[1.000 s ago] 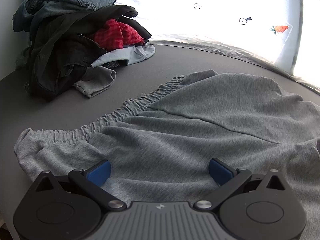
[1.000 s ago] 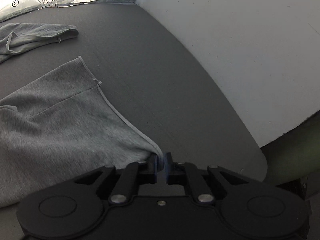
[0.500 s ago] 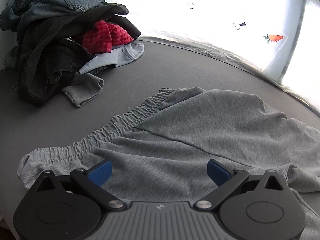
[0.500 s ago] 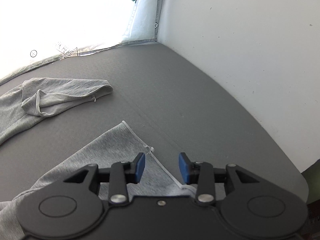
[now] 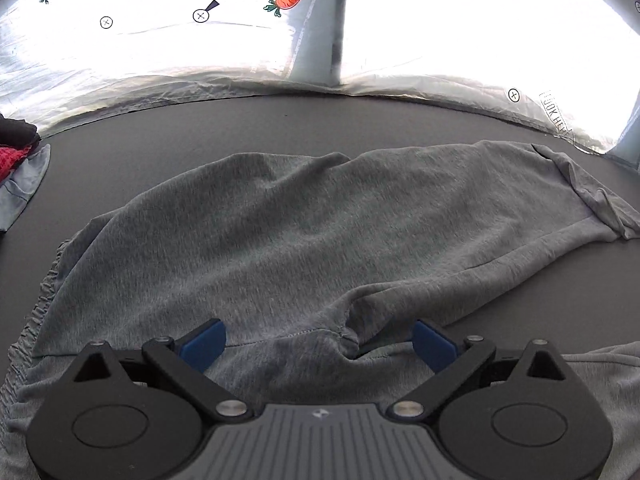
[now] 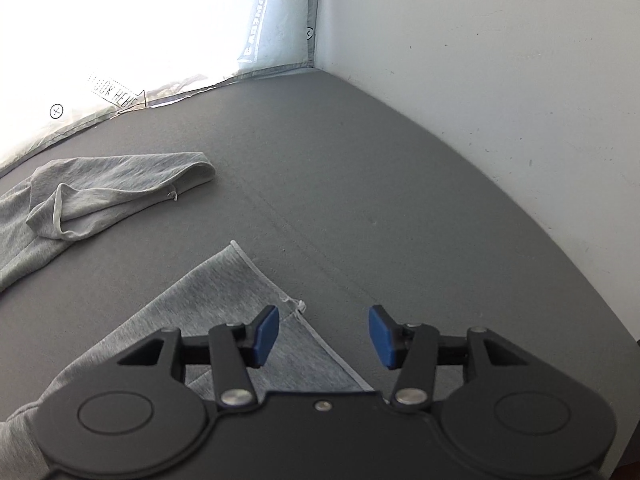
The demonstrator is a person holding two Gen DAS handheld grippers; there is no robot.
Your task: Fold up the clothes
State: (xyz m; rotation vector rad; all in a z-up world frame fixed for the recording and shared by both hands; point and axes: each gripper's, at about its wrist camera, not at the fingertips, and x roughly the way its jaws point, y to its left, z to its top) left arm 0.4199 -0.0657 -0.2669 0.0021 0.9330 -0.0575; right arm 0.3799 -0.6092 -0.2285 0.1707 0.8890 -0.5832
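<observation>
Grey shorts (image 5: 304, 240): lying spread out on the dark grey table (image 5: 160, 152), elastic waistband bunched toward the pile side, two legs running toward the white wall. One leg is lying folded over near the sunlit plastic sheet; its hem (image 6: 120, 196) is turning up on itself. The other leg is ending in a pale-edged hem corner (image 6: 256, 280) on the near side of the shorts.

Left gripper (image 5: 318, 344): hovering over the crotch seam of the shorts, blue fingers (image 5: 202, 342) spread wide, just narrowing a touch, with wrinkled cloth showing between them but no pinch on it.

Right gripper (image 6: 323, 334): sitting over the hem corner, blue fingers (image 6: 266, 334) parted about halfway, having just been opening; the hem edge is lying between them, unpinched, flat on the table.

Clothes pile (image 5: 16, 160): a red checked piece and a pale blue piece peeking in beyond the waistband end of the shorts.

Plastic sheet (image 5: 200, 40): printed with carrots and small circled crosses, glowing along the table's far edge beyond the shorts.

White wall (image 6: 500, 80): standing beyond the leg ends of the shorts.
</observation>
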